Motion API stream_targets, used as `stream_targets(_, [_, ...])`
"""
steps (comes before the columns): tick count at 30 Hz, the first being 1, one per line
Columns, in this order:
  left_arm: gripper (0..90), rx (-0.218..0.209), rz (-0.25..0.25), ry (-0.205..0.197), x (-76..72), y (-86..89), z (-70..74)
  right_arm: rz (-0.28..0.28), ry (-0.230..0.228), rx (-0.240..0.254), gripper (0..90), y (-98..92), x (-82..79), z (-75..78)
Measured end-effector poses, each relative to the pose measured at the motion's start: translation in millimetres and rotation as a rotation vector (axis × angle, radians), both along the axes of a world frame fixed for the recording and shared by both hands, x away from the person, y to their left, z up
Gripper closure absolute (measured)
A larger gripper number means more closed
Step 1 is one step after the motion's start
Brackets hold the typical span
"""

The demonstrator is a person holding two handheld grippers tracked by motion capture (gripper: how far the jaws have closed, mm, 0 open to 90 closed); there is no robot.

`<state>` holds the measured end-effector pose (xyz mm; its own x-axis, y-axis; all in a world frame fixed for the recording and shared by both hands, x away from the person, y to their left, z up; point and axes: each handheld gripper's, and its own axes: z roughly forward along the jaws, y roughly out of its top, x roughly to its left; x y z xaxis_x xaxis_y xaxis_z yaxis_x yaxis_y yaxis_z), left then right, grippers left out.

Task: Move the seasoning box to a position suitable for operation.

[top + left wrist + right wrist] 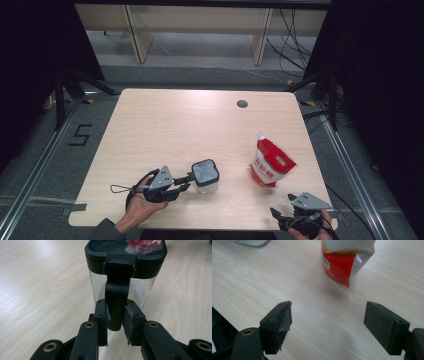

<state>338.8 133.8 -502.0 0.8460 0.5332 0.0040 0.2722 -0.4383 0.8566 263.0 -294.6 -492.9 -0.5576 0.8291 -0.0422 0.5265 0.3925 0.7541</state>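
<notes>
Now left tool (115, 323) seemingly clamping jar latch (117, 297)

Black-lidded clear jar (205, 176); red-white pouch (271, 162)

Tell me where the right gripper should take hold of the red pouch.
Grip the red pouch across its upper body, just below the white spout, coming from the near-right side where the right gripper waits open. It stands upright and narrows there; the wide base would likely slip.
</notes>
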Motion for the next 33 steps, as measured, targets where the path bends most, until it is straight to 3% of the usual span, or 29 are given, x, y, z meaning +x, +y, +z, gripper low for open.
stream_targets(3, [73.6, -0.002, -0.030, 0.006, -2.5, -5.3, -0.3, -0.003, 0.020, 0.014, 23.4, 1.0, 0.1, 0.7])
stream_targets(4, [73.6, -0.017, -0.041, 0.008, -3.4, -7.1, -0.8, 0.000, 0.018, 0.016, 23.4, 1.0, -0.4, 0.7])
stream_targets(10, [73.6, -0.011, -0.091, 0.001, -7.5, -12.8, -0.8, 0.009, 0.001, 0.003, 23.5, 1.2, -0.6, 1.5])
stream_targets(15, [73.5, -0.012, -0.131, 0.001, -9.4, -17.2, -1.4, 0.008, 0.024, 0.018, 23.5, 3.6, -1.1, 0.7])
stream_targets(16, [73.4, -0.011, -0.139, -0.006, -9.3, -18.3, -1.7, 0.027, 0.007, 0.000, 23.5, 2.6, 0.7, 1.0])
stream_targets(17, [73.3, -0.025, -0.137, -0.004, -8.8, -18.8, -2.6, 0.031, -0.004, -0.002, 23.5, 2.6, 1.6, 0.2])
stream_targets(19, [72.7, -0.031, -0.130, 0.010, -7.6, -17.8, -2.7, 0.004, 0.028, 0.018, 23.5, 4.6, -1.6, 1.0])
stream_targets(20, [72.2, -0.022, -0.123, 0.004, -6.8, -16.8, -2.5, 0.028, 0.004, -0.006, 23.5, 2.6, 0.1, 1.2])
stream_targets(25, [67.9, -0.025, -0.105, 0.011, -4.9, -16.6, -4.0, 0.024, 0.027, 0.013, 23.5, 4.3, 0.0, 0.5])
stream_targets(26, [66.1, -0.011, -0.107, 0.010, -5.0, -17.0, -4.6, 0.029, 0.009, 0.007, 23.5, 4.4, 0.6, 0.4])
stream_targets(31, [54.3, -0.032, -0.087, 0.021, -5.7, -16.5, -4.0, 0.033, 0.008, 0.017, 23.2, 5.1, 0.2, 0.8])
stream_targets(33, [49.7, -0.040, -0.051, 0.020, -5.1, -10.3, -1.1, 0.020, 0.036, 0.055, 23.2, 6.3, -1.5, 1.3])
